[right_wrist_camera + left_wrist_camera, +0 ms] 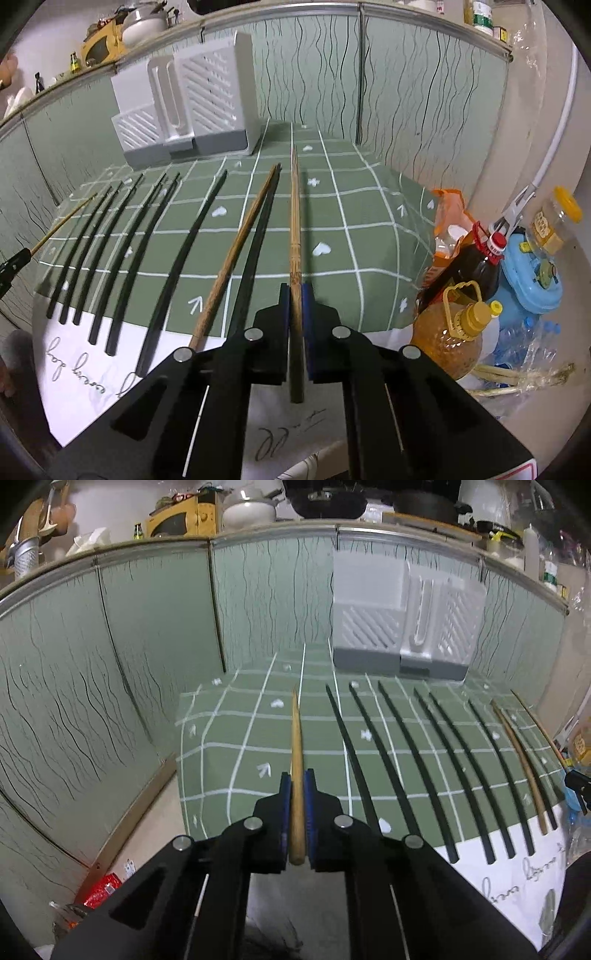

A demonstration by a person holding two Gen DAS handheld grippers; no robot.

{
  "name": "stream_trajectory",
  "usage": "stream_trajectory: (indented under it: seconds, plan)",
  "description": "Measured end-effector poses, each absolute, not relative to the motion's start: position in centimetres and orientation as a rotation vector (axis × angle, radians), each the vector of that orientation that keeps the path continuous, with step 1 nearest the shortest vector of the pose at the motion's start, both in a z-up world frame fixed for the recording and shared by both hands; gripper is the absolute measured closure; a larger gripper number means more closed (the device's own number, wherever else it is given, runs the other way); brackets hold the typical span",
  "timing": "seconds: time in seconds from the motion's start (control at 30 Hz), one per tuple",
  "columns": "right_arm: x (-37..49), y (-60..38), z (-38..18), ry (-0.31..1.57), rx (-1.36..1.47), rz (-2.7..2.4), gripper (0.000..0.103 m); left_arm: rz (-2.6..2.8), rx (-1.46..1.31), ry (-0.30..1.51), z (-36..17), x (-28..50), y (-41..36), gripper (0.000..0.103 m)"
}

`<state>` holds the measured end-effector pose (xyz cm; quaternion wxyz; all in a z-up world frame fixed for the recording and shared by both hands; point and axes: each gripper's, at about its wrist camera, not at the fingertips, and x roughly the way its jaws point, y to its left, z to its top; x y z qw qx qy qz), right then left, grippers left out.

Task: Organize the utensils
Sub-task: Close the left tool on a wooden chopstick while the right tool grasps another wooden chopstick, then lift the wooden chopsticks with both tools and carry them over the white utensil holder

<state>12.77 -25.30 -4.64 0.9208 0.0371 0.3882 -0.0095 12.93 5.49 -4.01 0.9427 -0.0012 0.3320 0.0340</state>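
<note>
My left gripper (296, 781) is shut on a light wooden chopstick (296, 738) that points forward over the green checked mat (236, 738). My right gripper (295, 295) is shut on a brown bamboo chopstick (294, 214) that points toward the back of the mat. Several black chopsticks (391, 760) lie side by side on the mat, also in the right wrist view (122, 236). One more brown chopstick (236, 251) lies left of my right gripper. A white and grey utensil holder (402, 620) stands at the back, also in the right wrist view (188, 107).
Green patterned panels (110, 657) wall the mat at the back and left. Oil bottles (454, 321), a jar (554, 221) and a blue container (532, 277) crowd the right edge. White paper (85, 373) lies under the mat's front edge.
</note>
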Motion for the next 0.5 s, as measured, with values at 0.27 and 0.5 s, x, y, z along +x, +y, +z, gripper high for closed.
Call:
stream_trajectory:
  seconds: [0.27, 0.5]
  plan:
    - [11.8, -26.2, -2.0, 0.762, 0.081, -0.005, 0.096, 0.045, -0.019, 0.612, -0.5, 12.0, 6.5, 0.096]
    - [11.5, -26.7, 1.1, 0.702, 0.083, -0.002, 0.096, 0.024, -0.023, 0.571, 1.6, 11.8, 6.9, 0.096]
